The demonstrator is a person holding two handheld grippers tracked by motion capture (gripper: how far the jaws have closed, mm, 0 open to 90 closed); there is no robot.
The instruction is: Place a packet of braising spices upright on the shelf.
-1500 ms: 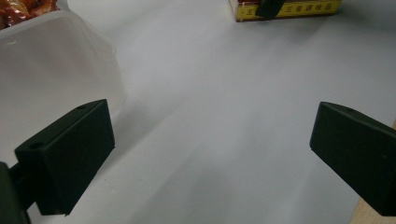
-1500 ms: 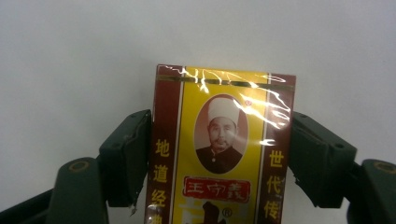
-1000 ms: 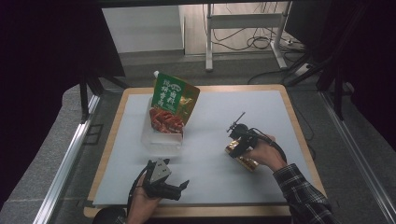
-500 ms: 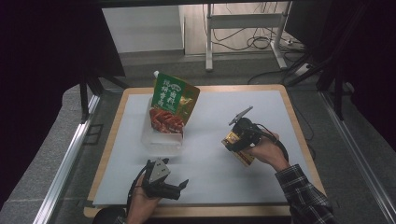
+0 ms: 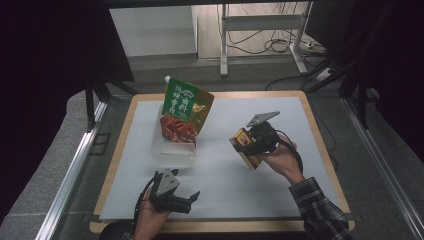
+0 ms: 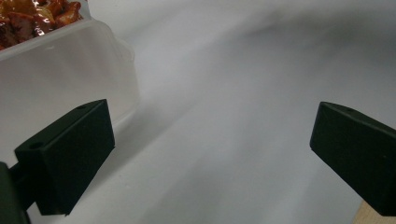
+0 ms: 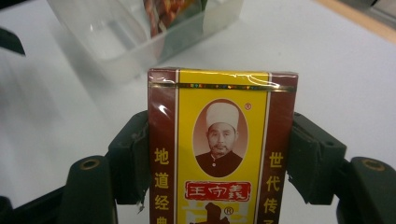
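A yellow and maroon box with a portrait and red characters on its face is clamped by its two long sides in my right gripper, held in the air above the right half of the white mat. A clear plastic tub stands at the mat's left centre, and a green sauce pouch leans upright in it. My left gripper rests near the front edge, open, its jaws pointing right with nothing between them. The tub's wall shows just left of its left jaw.
The mat lies on a wooden table with a raised rim. A metal rail runs along the left side. Behind the table stand a white frame's legs and loose cables on the floor.
My right gripper has lifted the yellow box up off the mat and tilted it, drifting slightly towards the tub. The left gripper has stayed where it was.
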